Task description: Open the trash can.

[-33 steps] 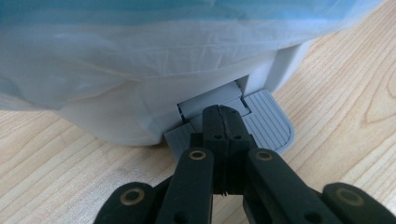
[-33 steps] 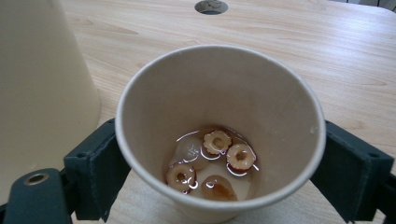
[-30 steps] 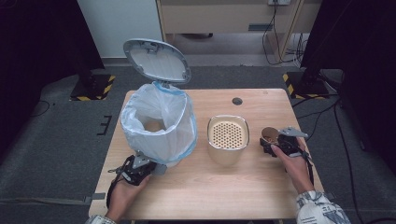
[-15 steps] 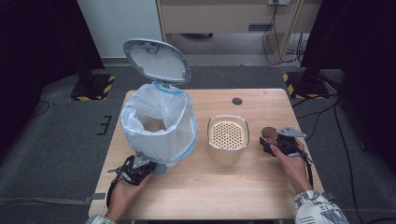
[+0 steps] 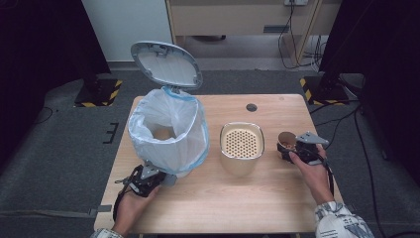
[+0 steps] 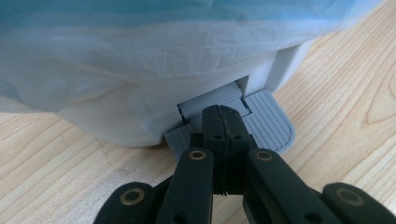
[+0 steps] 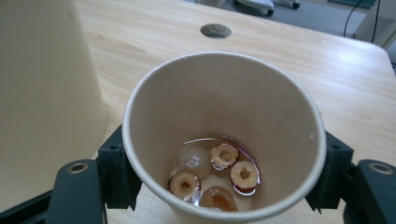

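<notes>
Closing on the paper cup [image 7: 224,140], the right gripper [image 7: 224,186] clamps it — left gripper [image 6: 223,116] shut, pressing the bin pedal [image 6: 268,126].

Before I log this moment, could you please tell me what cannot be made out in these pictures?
- Pedal bin: in the high view its liner hides the body; what lies at the bottom is too small to name.
- Foot pedal: in the left gripper view the shut left hand-held gripper covers its middle.
- Paper cup: in the right gripper view the bottom edge cuts off its base.
</notes>
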Tool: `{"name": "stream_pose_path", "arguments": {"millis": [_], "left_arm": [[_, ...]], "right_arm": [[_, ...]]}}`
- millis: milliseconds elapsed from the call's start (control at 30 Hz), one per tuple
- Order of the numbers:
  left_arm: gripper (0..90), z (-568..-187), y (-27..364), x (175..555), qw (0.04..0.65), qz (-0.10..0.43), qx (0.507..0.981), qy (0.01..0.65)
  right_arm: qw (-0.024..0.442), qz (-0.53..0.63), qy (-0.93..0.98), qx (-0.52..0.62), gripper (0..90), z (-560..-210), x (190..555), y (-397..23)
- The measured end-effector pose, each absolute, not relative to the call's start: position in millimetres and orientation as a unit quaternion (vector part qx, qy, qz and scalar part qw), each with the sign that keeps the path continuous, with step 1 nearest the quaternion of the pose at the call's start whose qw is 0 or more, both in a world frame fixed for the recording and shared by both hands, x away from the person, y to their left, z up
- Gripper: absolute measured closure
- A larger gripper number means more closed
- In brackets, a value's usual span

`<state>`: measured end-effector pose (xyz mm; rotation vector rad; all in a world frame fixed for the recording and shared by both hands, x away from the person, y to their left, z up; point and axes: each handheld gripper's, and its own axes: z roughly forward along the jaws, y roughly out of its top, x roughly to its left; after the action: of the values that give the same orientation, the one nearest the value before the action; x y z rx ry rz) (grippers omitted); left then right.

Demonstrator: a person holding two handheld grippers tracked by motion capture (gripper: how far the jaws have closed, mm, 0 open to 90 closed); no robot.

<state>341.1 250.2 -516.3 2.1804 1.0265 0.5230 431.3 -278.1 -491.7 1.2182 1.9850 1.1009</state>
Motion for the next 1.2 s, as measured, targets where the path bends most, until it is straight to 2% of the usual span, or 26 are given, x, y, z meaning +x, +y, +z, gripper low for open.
{"name": "stream_pose_path", "arguments": {"millis": [1200], "left_arm": [[90.0,-516.4,250.4,342.2,0.331,0.2,0.836,0.39]], "right_arm": [[0.323,0.405,0.768,0.378,32.4,-416.4,459.2,-262.4]]}}
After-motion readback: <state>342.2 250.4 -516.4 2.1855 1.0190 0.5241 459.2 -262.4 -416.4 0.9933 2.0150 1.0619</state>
